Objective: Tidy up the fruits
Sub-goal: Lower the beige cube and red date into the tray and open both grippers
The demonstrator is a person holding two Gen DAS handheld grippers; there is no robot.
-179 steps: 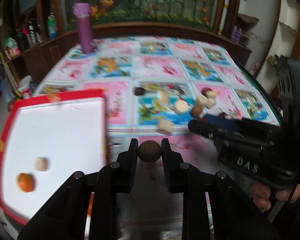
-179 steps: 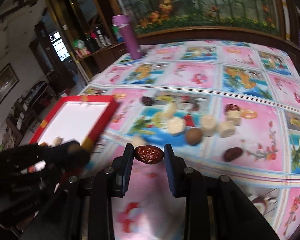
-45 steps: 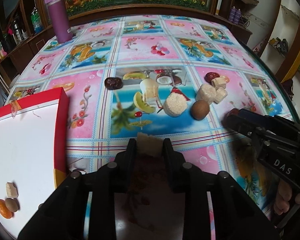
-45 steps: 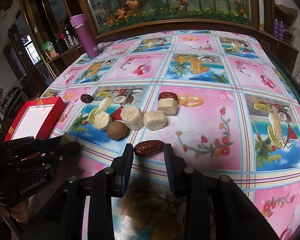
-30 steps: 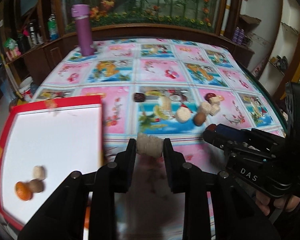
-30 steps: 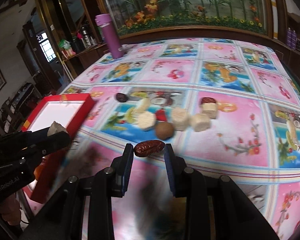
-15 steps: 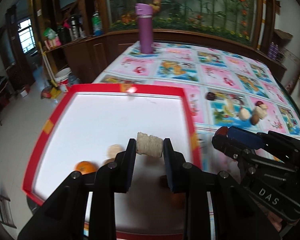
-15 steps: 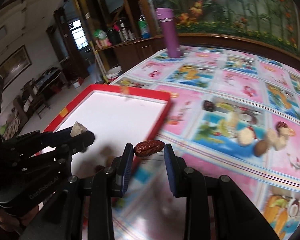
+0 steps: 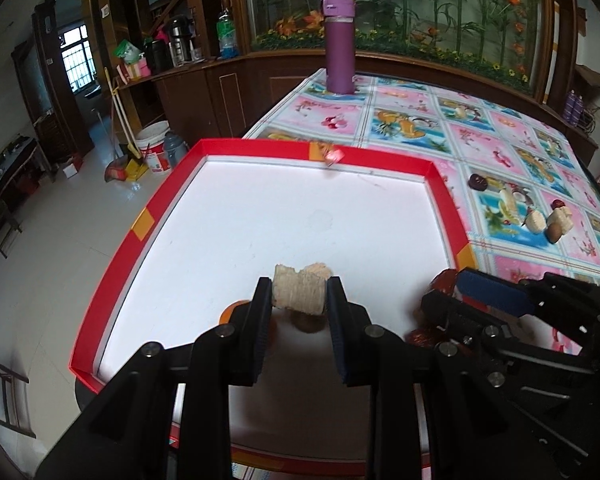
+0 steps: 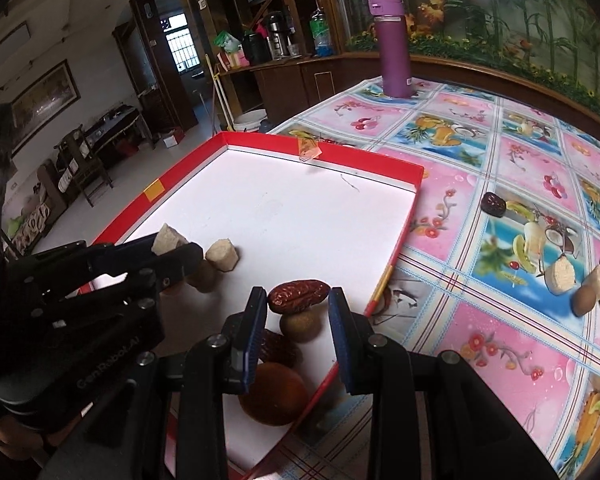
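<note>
My left gripper is shut on a beige fruit chunk and holds it above the near part of the red-rimmed white tray. My right gripper is shut on a red date above the tray's near right corner. In the right wrist view the tray holds a beige chunk, a brown round fruit, another date and an orange fruit. The left gripper also shows in the right wrist view.
Several fruit pieces and a dark date lie on the patterned tablecloth right of the tray. A purple bottle stands at the table's far edge. The tray's left side overhangs the table edge above the floor.
Both grippers have moved left from the fruit pile to above the tray, each still holding its piece. They are now lower and closer to the fruits lying in the tray.
</note>
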